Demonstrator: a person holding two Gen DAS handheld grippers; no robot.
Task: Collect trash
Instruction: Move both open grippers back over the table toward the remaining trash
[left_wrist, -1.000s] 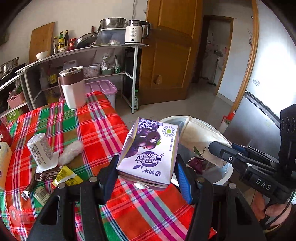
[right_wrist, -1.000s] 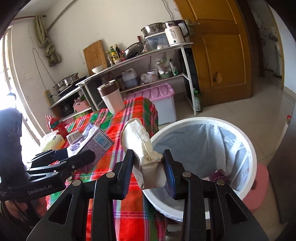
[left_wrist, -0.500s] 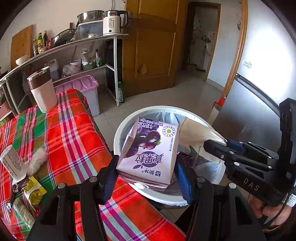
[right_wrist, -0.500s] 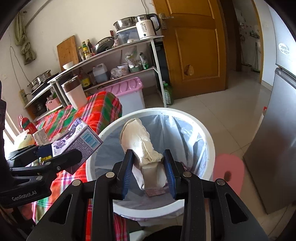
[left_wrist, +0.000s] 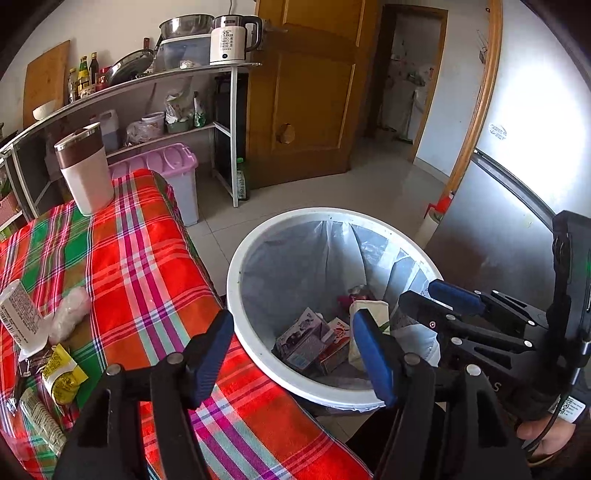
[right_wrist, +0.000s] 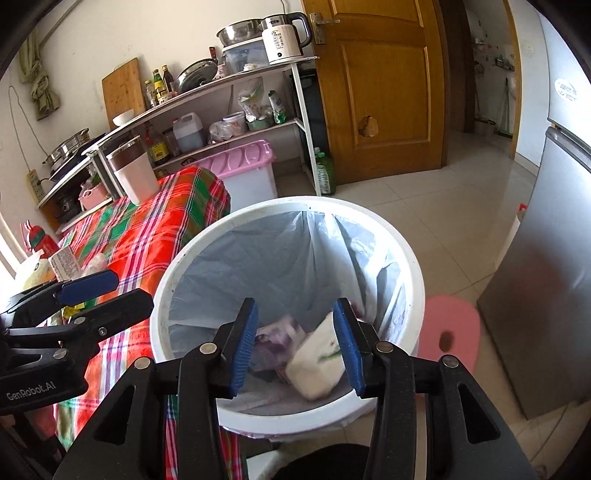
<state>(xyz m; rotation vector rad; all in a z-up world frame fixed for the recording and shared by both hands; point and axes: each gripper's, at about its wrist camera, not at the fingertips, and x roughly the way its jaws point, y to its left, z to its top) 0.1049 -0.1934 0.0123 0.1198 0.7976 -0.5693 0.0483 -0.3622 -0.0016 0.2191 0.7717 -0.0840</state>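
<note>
A white trash bin (left_wrist: 236, 266) with a grey liner stands beside the table; it also shows in the right wrist view (right_wrist: 162, 291). Both grippers hang open and empty over it. My left gripper (left_wrist: 295, 354) is above the bin's near rim. My right gripper (right_wrist: 297, 345) is above the bin's middle. Inside lie a purple milk carton (left_wrist: 301, 338), a red-and-white carton (left_wrist: 336, 345) and a cream carton (left_wrist: 369, 310). In the right wrist view the cream carton (right_wrist: 317, 362) and the purple carton (right_wrist: 275, 343) look blurred. More trash lies on the table: a white tube (left_wrist: 20, 314), a crumpled plastic wrap (left_wrist: 70, 314) and yellow wrappers (left_wrist: 62, 373).
The table has a red and green plaid cloth (left_wrist: 129, 266) with a white and brown cup (left_wrist: 85, 171) at its far end. Behind stand a pink-lidded box (left_wrist: 162, 177), metal shelves (left_wrist: 147, 77), a wooden door (left_wrist: 306, 96) and a silver fridge (left_wrist: 498, 236). A pink stool (right_wrist: 450, 336) is right of the bin.
Both grippers opened. The purple milk carton left my left gripper and the cream carton left my right gripper; both now lie in the bin.
</note>
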